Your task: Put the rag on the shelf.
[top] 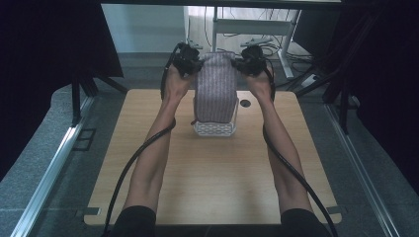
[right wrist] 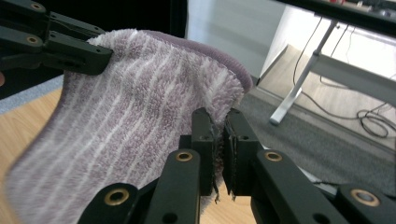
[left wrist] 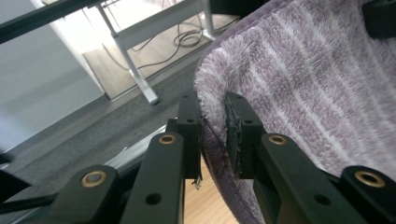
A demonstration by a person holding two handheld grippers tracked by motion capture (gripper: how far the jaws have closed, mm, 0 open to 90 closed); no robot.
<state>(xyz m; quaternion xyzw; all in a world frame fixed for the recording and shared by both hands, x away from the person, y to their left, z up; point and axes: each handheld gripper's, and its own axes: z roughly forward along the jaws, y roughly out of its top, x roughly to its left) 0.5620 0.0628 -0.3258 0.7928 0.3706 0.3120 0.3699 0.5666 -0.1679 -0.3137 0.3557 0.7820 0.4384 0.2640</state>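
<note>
Purple white-striped towel (top: 215,89), white basket (top: 215,129), black claws.

– So where was everything?
– The towel (top: 215,89) hung between the left gripper (top: 190,62) and right gripper (top: 245,62), above a basket (top: 215,129) sitting mid-table (top: 207,182), toward the far edge.

High view overhead; gripper views close, sharing towel (left wrist: 303,84).

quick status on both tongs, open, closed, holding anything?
Left tongs: closed on one top corner of the purple towel.
Right tongs: closed on the towel's other top corner.
</note>
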